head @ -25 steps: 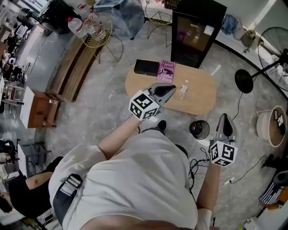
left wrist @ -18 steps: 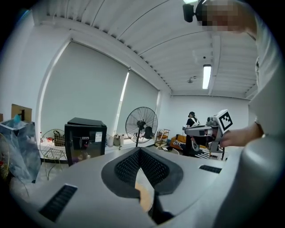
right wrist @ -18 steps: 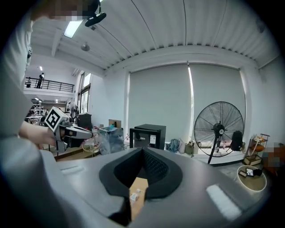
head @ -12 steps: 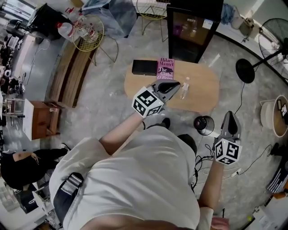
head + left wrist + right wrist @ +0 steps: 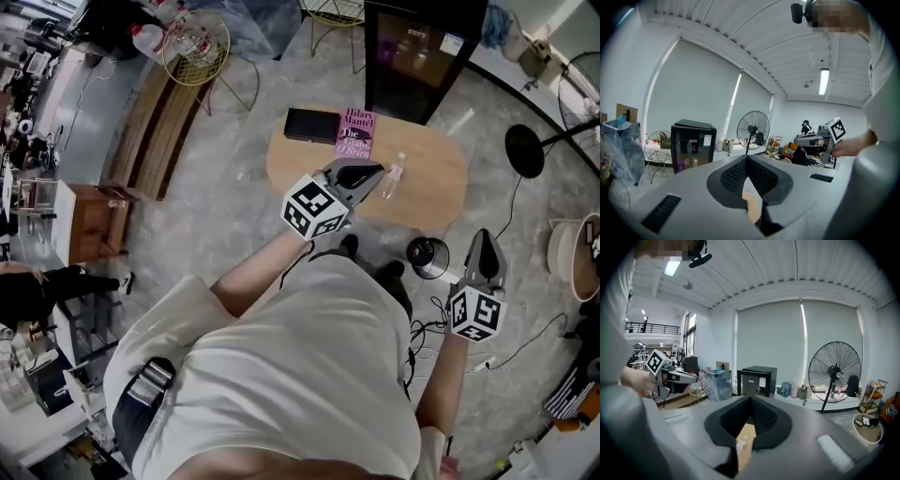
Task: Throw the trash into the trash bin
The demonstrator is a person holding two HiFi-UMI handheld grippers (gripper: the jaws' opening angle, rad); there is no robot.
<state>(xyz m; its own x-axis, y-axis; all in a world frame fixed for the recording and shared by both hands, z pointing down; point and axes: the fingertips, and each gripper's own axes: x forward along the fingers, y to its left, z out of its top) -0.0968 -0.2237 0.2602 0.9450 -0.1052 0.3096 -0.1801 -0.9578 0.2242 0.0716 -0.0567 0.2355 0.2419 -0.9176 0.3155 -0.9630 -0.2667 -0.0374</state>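
A small clear plastic bottle [image 5: 394, 176] stands on the oval wooden table [image 5: 427, 192]. It also shows through the gap below the right jaws as the bottle [image 5: 740, 444]. My left gripper [image 5: 375, 172] hovers over the table just left of the bottle, its jaws shut and empty; in its own view the left gripper [image 5: 747, 159] shows its pads meeting. A small round black trash bin [image 5: 427, 255] sits on the floor at the table's near edge. My right gripper [image 5: 484, 240] hangs to the right of the bin over the floor, and in its own view the right gripper [image 5: 750, 399] is shut with nothing held.
A pink book [image 5: 357, 131] and a black box [image 5: 312, 125] lie at the table's far side. A black glass-door fridge [image 5: 422, 52] stands behind it. Cables [image 5: 506, 352] trail on the floor at right, by a fan base [image 5: 525, 150] and a round basket [image 5: 572, 258].
Both grippers have come forward toward the table and sunk a little. The left one is now closer to the bottle. Both stay shut.
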